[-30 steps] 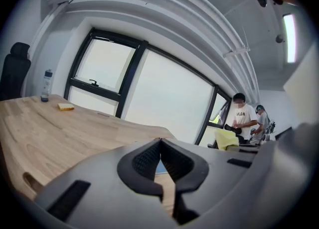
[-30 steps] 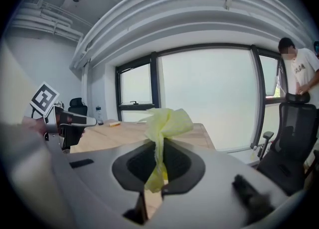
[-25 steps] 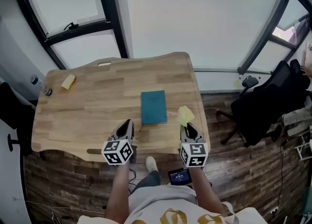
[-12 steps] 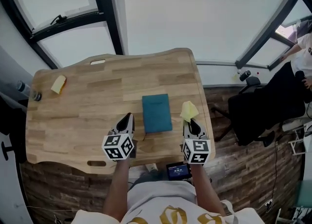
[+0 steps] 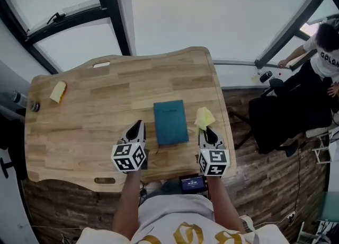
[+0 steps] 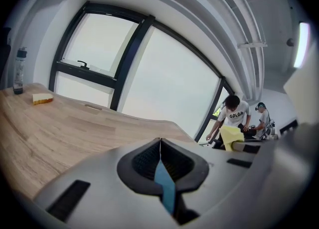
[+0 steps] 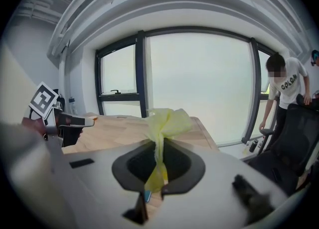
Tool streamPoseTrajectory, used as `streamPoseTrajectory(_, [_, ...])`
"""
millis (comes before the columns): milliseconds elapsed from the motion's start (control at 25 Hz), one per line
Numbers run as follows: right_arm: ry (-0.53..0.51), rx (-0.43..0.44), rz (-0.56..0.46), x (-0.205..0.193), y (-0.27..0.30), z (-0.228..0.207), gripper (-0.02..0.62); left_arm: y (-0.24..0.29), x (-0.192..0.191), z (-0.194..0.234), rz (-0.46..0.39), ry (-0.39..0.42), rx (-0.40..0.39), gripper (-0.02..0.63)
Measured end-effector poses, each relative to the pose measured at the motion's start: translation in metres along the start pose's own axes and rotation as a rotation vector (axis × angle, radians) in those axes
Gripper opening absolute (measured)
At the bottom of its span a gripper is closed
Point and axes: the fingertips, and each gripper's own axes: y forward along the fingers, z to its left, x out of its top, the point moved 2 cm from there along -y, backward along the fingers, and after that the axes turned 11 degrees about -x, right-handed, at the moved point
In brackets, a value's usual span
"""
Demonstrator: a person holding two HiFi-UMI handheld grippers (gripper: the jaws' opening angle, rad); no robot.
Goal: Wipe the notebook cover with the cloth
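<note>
Right gripper [image 5: 207, 133] pinches the yellow cloth [image 5: 204, 118] beside the teal notebook [image 5: 170, 122] on the table [image 5: 90, 105] — ready to wipe; left gripper [image 5: 136, 127] waits closed, empty.

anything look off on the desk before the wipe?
Nothing stands out. The notebook lies closed on the table; the cloth is pinched in the right gripper beside it, not yet on the cover. The left gripper is shut, empty.

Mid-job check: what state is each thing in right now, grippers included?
Notebook: closed, flat on the table.
Cloth: bunched, pinched, clear of the notebook.
Left hand-held gripper: shut, empty.
Right hand-held gripper: shut on the cloth.
Sponge: lying loose at the table's far left corner.
</note>
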Motion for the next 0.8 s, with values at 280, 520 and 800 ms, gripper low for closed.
streamPoseTrajectory(280, [0.01,0.001,0.005,-0.002,0.018,-0.002,0.037,0.021,-0.006,0.005,0.033,0.0,-0.014,0.015])
streamPoseTrajectory(520, [-0.003,0.025,0.033,-0.006,0.03,0.003,0.037,0.037,-0.015,0.005,0.079,-0.021,-0.044,0.015])
streamPoseTrajectory(800, [-0.012,0.04,0.075,-0.015,0.05,0.006,0.037,0.053,-0.027,0.018,0.138,-0.053,-0.042,0.015])
